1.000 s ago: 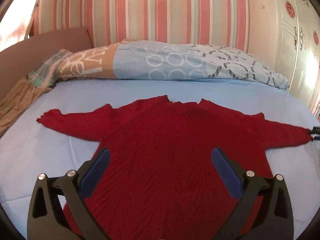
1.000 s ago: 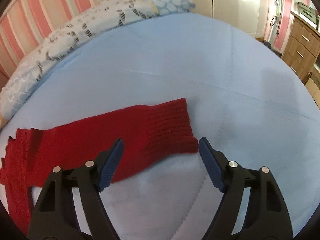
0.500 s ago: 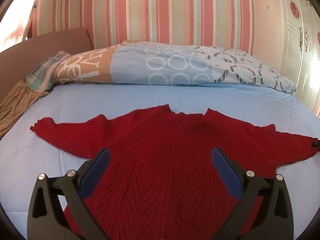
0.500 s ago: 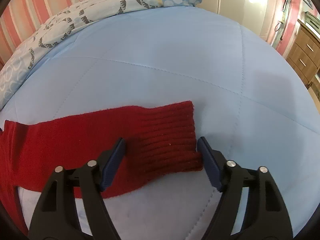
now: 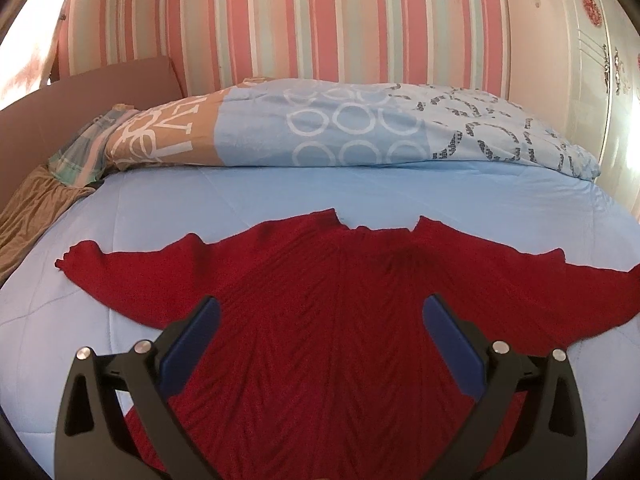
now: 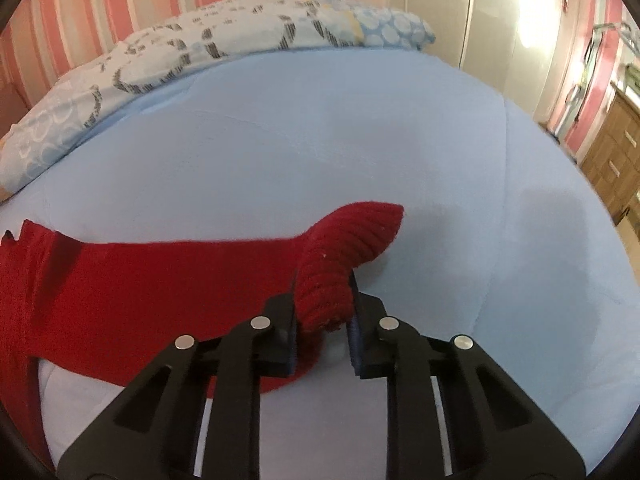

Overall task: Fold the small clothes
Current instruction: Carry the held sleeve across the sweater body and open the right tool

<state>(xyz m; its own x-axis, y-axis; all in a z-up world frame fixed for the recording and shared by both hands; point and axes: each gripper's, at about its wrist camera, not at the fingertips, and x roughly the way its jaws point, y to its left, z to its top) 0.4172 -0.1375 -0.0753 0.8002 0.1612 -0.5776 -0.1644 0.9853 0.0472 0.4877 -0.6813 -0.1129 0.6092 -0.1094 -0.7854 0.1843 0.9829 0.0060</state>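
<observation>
A red knitted sweater [image 5: 320, 320] lies flat and front-down or front-up (cannot tell which) on the light blue bed cover [image 5: 280, 196], both sleeves spread out to the sides, neckline toward the patterned pillows [image 5: 340, 128] at the head of the bed.

Left gripper [image 5: 320, 340]: hovers over the sweater's body, jaws spread wide, nothing between the blue pads [image 5: 192, 344]; no contact with the fabric visible.

Right gripper [image 6: 323, 312]: positioned at the ribbed cuff [image 6: 352, 240] of one sleeve. The jaws are closing, with the cuff bunched and pressed between them; the knit bulges out above the pads and its end curls up off the cover. The rest of that sleeve [image 6: 140, 288] lies flat on the bed, running away to the left of the right wrist view.

Surroundings: striped pink wall [image 5: 320, 20] behind the pillows; a wooden drawer unit [image 6: 616, 152] stands beside the bed at the right edge of the right wrist view; a brown cloth [image 5: 28, 208] drapes at the bed's left side.
</observation>
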